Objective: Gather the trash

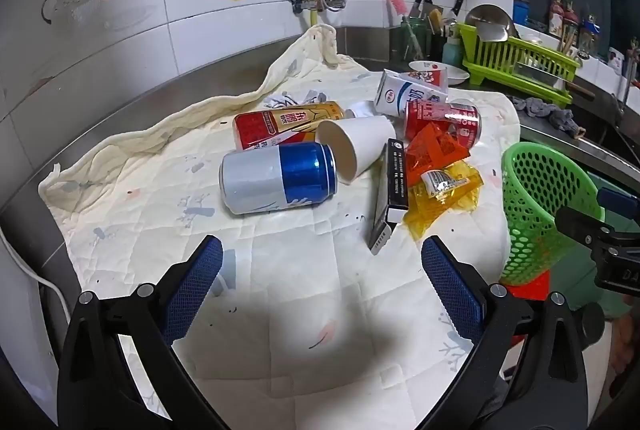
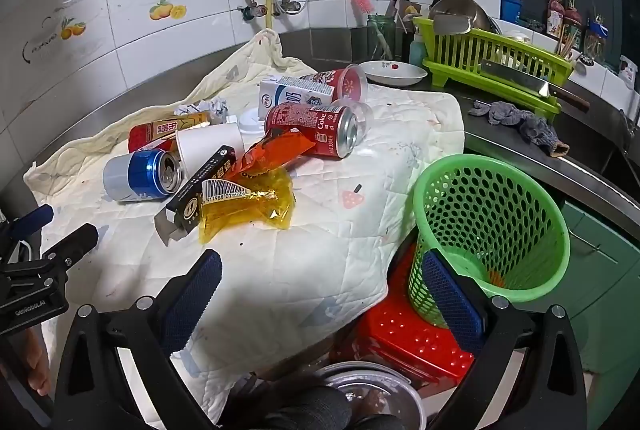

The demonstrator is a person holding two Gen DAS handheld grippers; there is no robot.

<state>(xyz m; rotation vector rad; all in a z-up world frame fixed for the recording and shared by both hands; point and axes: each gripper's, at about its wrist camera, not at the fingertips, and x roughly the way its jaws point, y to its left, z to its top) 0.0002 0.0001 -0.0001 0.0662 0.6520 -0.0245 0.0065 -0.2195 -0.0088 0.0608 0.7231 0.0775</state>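
Trash lies on a cream quilted cloth [image 1: 280,270]: a blue-and-silver can [image 1: 276,178], a white paper cup [image 1: 356,146], a red-gold can [image 1: 280,124], a red Coke can [image 1: 444,124], a milk carton [image 1: 408,96], a black box [image 1: 390,190], and orange and yellow wrappers [image 1: 444,182]. A green perforated basket [image 2: 492,230] stands at the cloth's right edge. My left gripper [image 1: 320,262] is open and empty, just short of the blue can. My right gripper [image 2: 320,274] is open and empty, with its right finger [image 2: 448,294] against the basket's outer wall.
A red perforated stool [image 2: 408,346] is under the basket. A green dish rack [image 2: 496,66] with a cleaver [image 2: 532,84], a white dish [image 2: 394,72], a knife holder and a grey rag [image 2: 520,122] are at the back right. Tiled wall and pipes stand behind.
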